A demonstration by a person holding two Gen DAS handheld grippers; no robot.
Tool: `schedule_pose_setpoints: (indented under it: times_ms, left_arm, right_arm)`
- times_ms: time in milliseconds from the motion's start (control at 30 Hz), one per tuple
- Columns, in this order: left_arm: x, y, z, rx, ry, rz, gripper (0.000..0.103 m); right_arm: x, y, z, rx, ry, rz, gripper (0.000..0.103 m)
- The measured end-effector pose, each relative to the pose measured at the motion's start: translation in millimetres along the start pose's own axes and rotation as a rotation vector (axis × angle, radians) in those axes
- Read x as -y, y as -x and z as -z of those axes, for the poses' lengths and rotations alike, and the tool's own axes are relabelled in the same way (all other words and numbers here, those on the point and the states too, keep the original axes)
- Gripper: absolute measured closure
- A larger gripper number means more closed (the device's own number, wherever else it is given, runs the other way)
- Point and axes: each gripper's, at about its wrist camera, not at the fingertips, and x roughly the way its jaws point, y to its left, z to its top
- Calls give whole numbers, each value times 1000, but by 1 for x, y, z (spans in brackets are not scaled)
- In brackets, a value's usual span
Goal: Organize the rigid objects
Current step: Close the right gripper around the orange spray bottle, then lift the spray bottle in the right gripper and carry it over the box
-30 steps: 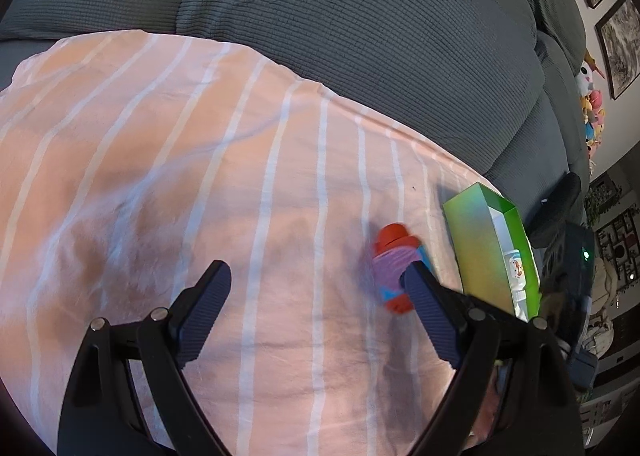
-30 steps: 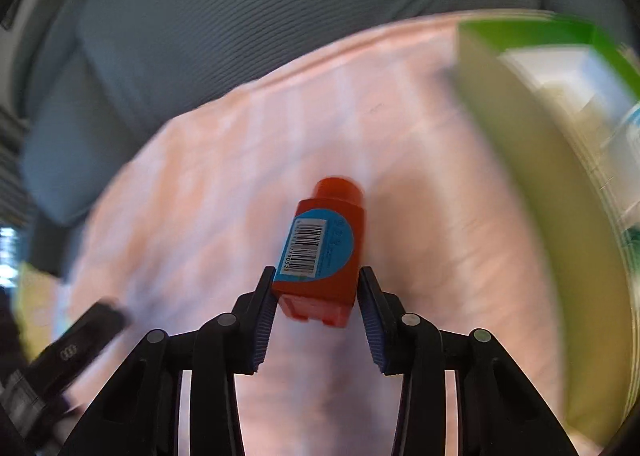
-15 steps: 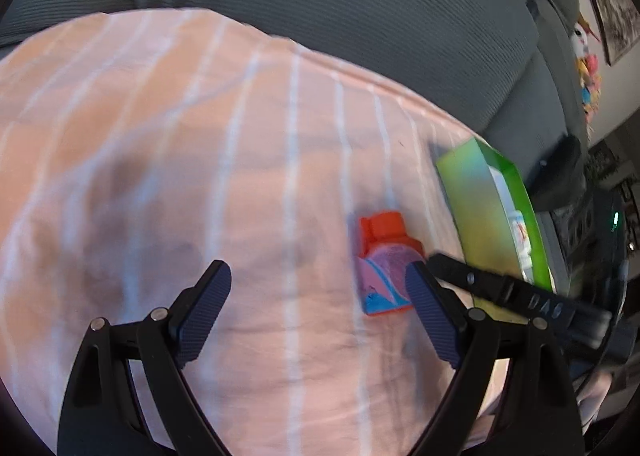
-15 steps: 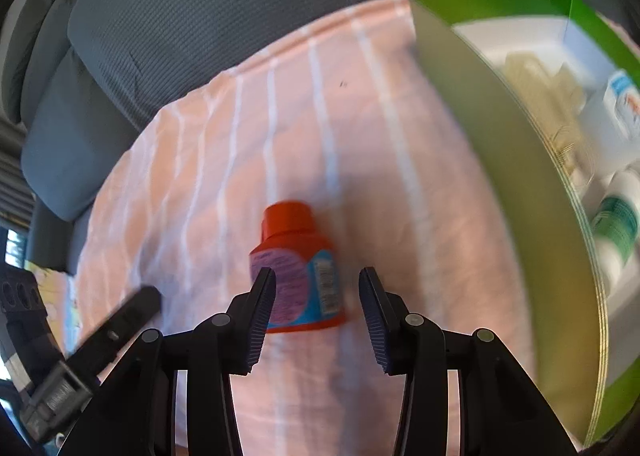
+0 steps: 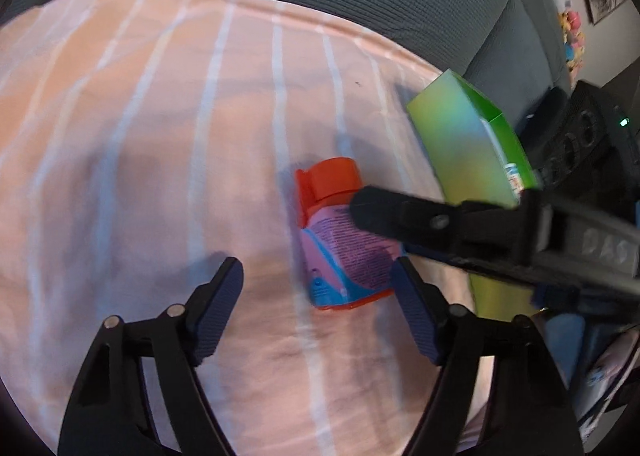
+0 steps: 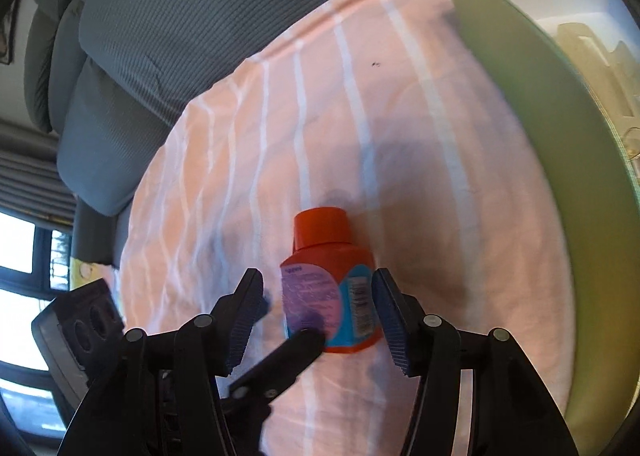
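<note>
Moved: since a second ago we let the orange bottle (image 6: 330, 288) out of our right gripper (image 6: 316, 316); it now stands free on the striped cloth (image 5: 140, 135); our left gripper (image 5: 316, 308) has closed in on it
Bottle: upright, orange cap on top, purple-and-blue label; on the cloth just beside the green box (image 5: 464, 143), not touching it as far as we can tell
Right gripper: fingers spread, one either side of the bottle, gaps visible on both sides; placed so, we judge, to back off cleanly
Left gripper: spread wide, holding nothing; bottle near its right finger; one finger crosses the right wrist view
Green box: open-topped, white containers inside; we take it for the sorting bin
Backdrop: grey sofa cushions (image 6: 180, 15) behind the cloth
</note>
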Motion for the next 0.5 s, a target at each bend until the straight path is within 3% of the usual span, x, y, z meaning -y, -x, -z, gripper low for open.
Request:
schedule_pose_setpoints:
  times_ms: [67,200,500]
  left_arm:
    - [-1,-3,-1,-4,8,33,33]
    - [1,-6,-1,2,20,96,49]
    - [17,6,-1,54,-3,72,50]
  right_arm:
    - [-1,-6,0,-7,1,17,45]
    - [0,-17,0,-21,1,29,45]
    - [10,-12,4,7,-57,-48,44]
